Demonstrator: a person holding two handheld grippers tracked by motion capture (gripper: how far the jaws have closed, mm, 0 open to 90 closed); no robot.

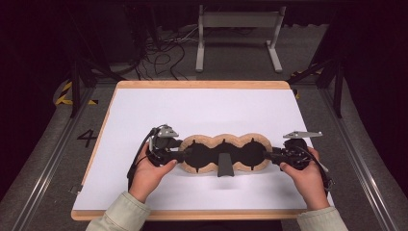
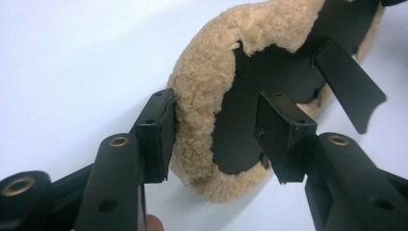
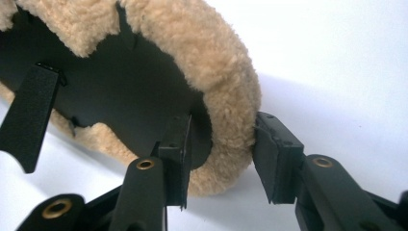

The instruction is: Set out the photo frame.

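Lying flat on the white table (image 1: 144, 192), fleece-edged black three-lobed pad (image 1: 223, 153), with left gripper (image 2: 216, 130) and right gripper (image 3: 221, 154) jaws parted, straddling fluffy rim at opposite ends.

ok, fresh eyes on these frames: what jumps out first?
A tan fleecy three-lobed pad with a black inner face lies at the middle of the white table, a black strap at its near edge. The left gripper and right gripper each straddle an end of its fleecy rim, fingers open, one inside and one outside.
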